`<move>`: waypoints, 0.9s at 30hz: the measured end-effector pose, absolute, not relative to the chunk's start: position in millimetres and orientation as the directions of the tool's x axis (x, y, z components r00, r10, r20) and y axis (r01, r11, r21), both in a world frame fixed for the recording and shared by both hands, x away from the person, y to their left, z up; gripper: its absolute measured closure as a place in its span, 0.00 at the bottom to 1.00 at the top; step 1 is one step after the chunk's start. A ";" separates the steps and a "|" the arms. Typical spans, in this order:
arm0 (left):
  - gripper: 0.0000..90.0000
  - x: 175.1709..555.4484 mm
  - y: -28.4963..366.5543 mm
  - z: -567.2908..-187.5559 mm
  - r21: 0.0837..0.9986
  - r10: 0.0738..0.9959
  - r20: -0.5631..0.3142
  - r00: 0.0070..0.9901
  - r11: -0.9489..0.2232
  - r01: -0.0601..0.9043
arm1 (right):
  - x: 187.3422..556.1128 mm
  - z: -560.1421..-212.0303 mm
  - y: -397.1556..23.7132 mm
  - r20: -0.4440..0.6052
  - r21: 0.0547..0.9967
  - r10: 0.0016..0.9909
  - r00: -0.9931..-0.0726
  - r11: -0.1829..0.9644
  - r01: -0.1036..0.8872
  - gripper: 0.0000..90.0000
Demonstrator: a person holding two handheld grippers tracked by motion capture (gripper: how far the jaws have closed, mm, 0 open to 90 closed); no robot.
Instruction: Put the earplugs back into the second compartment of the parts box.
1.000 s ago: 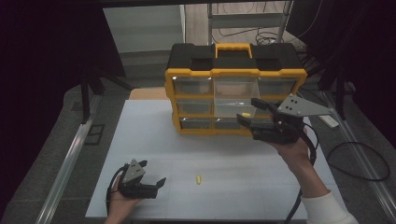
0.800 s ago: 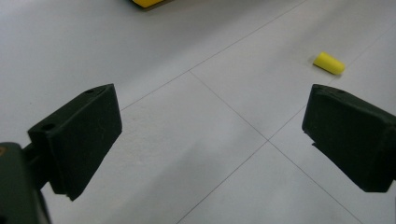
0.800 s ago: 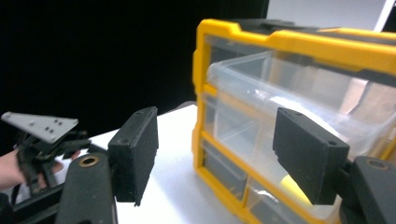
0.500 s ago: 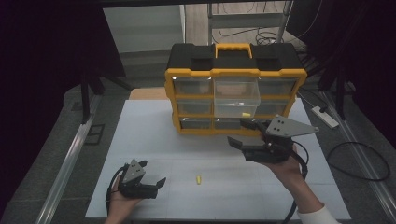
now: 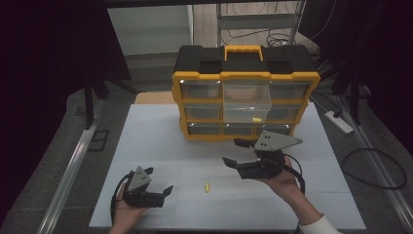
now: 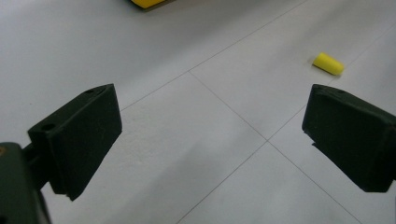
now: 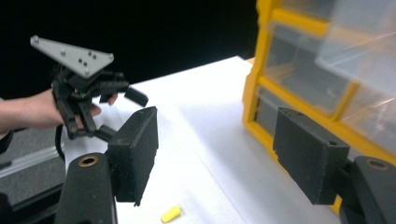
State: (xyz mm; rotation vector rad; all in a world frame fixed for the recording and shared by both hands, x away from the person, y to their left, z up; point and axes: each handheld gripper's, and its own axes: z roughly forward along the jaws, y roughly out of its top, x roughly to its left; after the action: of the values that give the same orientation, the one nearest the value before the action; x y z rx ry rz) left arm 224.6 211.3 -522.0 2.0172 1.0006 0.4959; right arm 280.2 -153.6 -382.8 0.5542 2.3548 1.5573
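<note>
The right gripper (image 5: 241,152) had drawn back from the yellow-and-black drawer cabinet (image 5: 246,75) within a second, its fingers spread wide and empty, leaving the middle clear drawer (image 5: 246,105) pulled out with a small yellow piece (image 5: 256,119) inside. That suggested one piece was already stowed. A second yellow plug (image 5: 207,187) lay on the white table (image 5: 156,131), below the right fingers and just beyond the left gripper (image 5: 158,183), whose fingers also stood apart, holding nothing. Bare tabletop surrounded the plug on every side; the table's near edge ran close behind both hands.
</note>
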 end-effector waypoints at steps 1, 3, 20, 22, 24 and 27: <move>0.05 224.6 211.3 -522.1 0.806 0.794 -0.007 0.608 -0.356 0.474 | 280.6 -384.8 -151.5 -0.008 0.917 0.447 -0.894 0.360 0.172 0.35; 0.05 224.6 211.4 -522.0 0.805 0.793 -0.008 0.609 -0.356 0.475 | 282.5 -391.2 -145.4 0.003 0.908 0.433 -0.901 0.377 0.184 0.35; 0.05 224.7 211.7 -522.3 0.807 0.794 -0.005 0.608 -0.355 0.471 | 296.0 -435.8 -102.5 0.062 0.819 0.389 -0.919 0.507 0.270 0.34; 0.05 224.9 211.6 -522.5 0.807 0.794 -0.006 0.608 -0.356 0.472 | 299.9 -445.3 -95.6 0.061 0.803 0.390 -0.919 0.528 0.278 0.34; 0.05 224.9 211.9 -522.4 0.807 0.793 -0.007 0.609 -0.355 0.472 | 302.6 -451.3 -91.7 0.067 0.793 0.392 -0.918 0.537 0.287 0.34; 0.05 224.7 212.2 -522.0 0.806 0.792 -0.006 0.610 -0.357 0.472 | 304.9 -457.5 -88.8 0.063 0.781 0.389 -0.919 0.554 0.288 0.34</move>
State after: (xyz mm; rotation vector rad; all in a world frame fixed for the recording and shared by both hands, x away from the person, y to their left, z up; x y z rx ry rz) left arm 224.7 212.2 -522.0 2.0167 0.9962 0.4969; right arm 304.9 -88.8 -457.5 0.5824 2.6645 1.3069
